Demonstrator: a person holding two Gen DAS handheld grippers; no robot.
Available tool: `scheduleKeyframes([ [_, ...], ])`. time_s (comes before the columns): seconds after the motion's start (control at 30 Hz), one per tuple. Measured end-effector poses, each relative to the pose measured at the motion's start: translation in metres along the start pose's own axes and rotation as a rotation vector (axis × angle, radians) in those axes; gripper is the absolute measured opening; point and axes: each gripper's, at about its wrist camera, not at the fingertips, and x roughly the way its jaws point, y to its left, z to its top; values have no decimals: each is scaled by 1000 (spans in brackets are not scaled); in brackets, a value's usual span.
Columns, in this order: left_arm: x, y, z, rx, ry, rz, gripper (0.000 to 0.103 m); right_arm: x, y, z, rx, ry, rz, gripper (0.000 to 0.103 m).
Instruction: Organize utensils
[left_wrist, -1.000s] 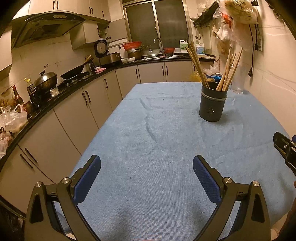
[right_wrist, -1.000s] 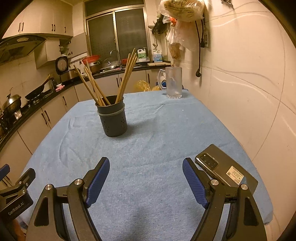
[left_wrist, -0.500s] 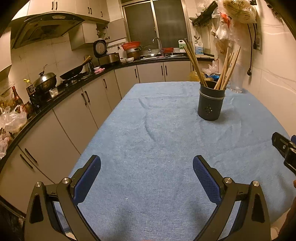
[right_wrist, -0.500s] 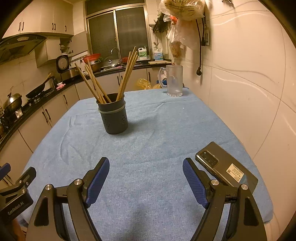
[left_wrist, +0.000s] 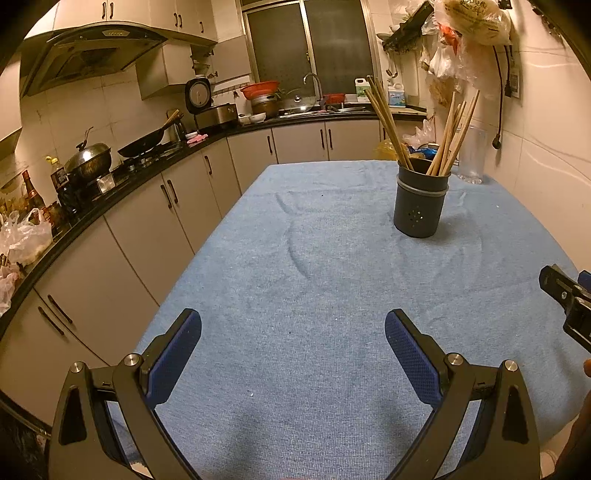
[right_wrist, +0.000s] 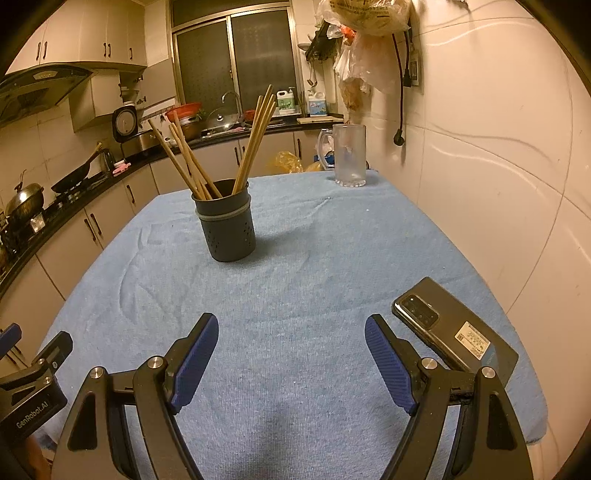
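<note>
Left gripper: jaws spread, empty, low centre of frame.
Right gripper: jaws spread, empty, low centre.
Chopsticks: upright in the holder, centre-left on the blue cloth.
Phone: lower right, beside right finger.

left gripper and right gripper both level, side by side, low and pointing forward, jaws spread wide, blue pads facing inward, holding nothing.
</note>
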Motion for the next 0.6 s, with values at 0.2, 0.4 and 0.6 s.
scheduleKeyframes([
  [0.2,2,1,1,5,3,-1,99,1,-1,-1,-1,3,0,85],
  [0.4,7,5,1,-9,24,-21,99,7,-3,-1,2,19,0,85],
  [0.6,35,29,4,-73,83,-10,99,30,-21,2,46,91,-17,86],
])
